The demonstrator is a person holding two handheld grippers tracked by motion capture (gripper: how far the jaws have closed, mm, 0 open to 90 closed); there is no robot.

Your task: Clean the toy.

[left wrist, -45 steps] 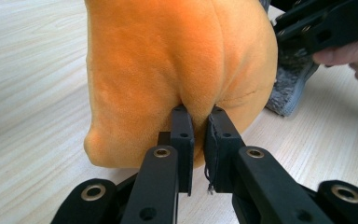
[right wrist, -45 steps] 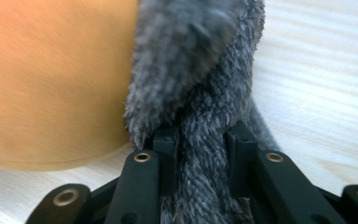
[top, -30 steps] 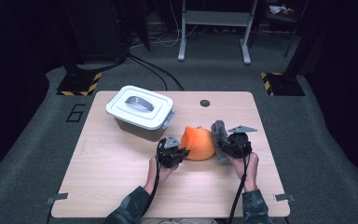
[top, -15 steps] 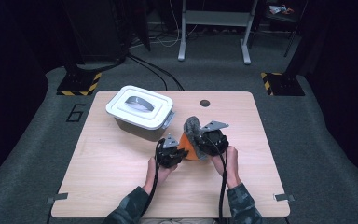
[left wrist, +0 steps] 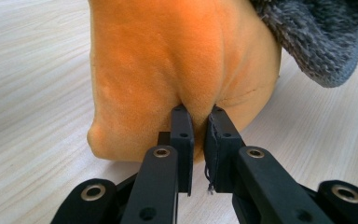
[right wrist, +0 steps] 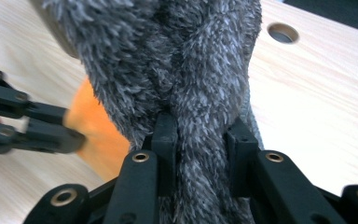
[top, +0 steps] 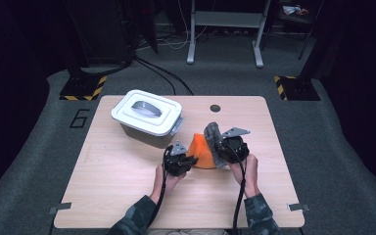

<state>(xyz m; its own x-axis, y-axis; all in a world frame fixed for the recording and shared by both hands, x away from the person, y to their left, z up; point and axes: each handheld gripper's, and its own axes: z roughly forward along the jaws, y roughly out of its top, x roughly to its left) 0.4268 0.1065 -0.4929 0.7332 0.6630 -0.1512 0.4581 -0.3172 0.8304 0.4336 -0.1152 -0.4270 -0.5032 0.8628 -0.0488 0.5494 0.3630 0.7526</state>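
High view | orange plush (top: 203, 152) at table (top: 103, 186) centre, near lidded bin (top: 147, 117) | left gripper (top: 180, 161) pinches orange fabric | right gripper (top: 225, 147) clamped on grey furry piece (top: 211, 133) – drawn over orange | likely step: folding/wrapping | next: steady hold, lay grey flat.

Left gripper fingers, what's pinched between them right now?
In the left gripper view, the left gripper has its fingers closed on a fold of the orange plush toy; no table shows between them.
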